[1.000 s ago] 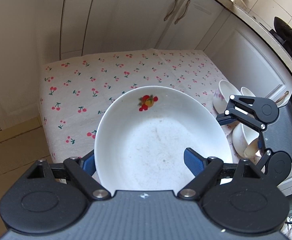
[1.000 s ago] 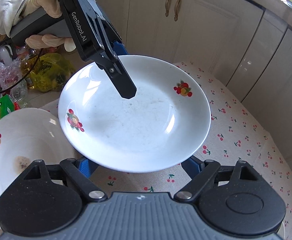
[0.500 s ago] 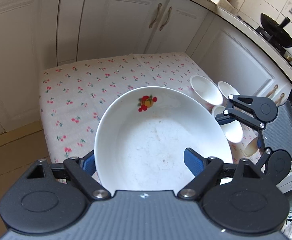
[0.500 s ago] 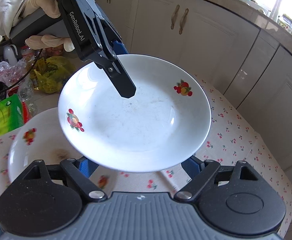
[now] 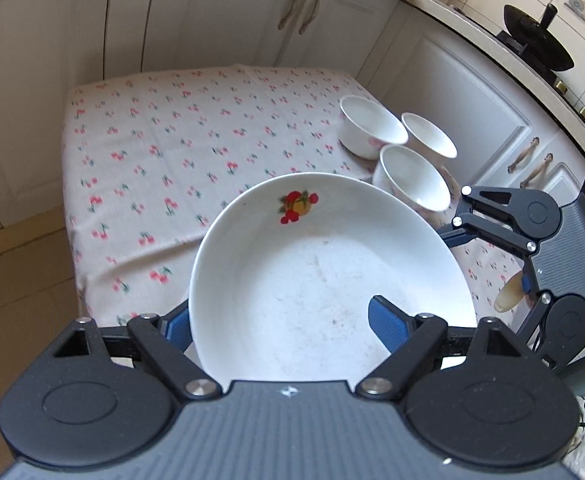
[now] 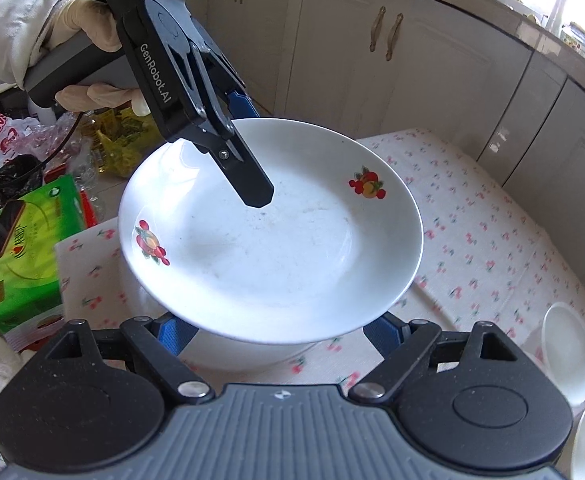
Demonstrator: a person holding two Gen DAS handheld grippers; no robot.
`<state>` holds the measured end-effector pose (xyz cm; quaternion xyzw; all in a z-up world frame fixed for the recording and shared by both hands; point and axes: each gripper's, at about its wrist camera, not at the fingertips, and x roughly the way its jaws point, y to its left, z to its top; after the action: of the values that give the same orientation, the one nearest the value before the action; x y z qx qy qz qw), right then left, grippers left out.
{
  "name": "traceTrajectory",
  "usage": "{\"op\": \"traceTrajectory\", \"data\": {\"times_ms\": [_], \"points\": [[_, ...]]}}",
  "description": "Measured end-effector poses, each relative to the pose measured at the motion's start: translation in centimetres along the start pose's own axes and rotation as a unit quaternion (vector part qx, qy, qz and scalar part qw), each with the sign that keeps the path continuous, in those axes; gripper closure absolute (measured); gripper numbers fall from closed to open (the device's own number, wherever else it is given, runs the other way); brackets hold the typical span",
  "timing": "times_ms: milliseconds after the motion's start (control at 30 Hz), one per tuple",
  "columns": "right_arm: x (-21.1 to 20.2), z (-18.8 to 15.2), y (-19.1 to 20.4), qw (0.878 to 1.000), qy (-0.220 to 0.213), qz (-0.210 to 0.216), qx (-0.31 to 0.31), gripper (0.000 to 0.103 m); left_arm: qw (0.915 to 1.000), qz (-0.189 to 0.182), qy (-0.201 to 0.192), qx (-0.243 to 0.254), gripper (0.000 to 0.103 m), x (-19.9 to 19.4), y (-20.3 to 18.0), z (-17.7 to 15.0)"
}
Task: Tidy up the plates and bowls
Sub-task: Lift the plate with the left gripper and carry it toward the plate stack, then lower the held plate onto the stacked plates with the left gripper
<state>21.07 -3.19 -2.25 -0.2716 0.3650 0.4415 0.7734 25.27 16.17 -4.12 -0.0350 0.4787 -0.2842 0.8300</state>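
While I hold my left tongs (image 5: 280, 322) low in the frame, they are clamped on the near rim of the white shallow ceramic plate with fruit prints (image 5: 316, 276), one blue pad (image 5: 388, 322) pressing inside it and the other tucked behind its underside. My right tongs (image 6: 278, 332) stand apart, both blue tips under that plate's near edge; I cannot tell whether they touch it. The plate hangs tilted in the air, above a second white plate (image 6: 228, 354) lying on the cherry-print tablecloth (image 6: 492, 240). In the right view my pale-gloved hand (image 6: 92, 32) grips the left tongs at upper left, with a green cardboard box (image 6: 24, 268) at the left edge. Farther off, right of centre in the left view, three small white ceramic bowls (image 5: 412, 180) sit close together on the cloth. Beyond them run cream cabinet doors (image 5: 228, 12), and a black wok (image 5: 540, 44) sits at upper right.
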Motion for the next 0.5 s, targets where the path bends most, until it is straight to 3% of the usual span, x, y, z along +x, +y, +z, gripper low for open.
{"op": "traceTrajectory", "data": {"times_ms": [500], "points": [[-0.3,-2.1,2.0,1.0,0.021,-0.003,0.011,0.012,0.9997,-0.008,0.02,0.004,0.016,2.5,-0.8,-2.1]]}}
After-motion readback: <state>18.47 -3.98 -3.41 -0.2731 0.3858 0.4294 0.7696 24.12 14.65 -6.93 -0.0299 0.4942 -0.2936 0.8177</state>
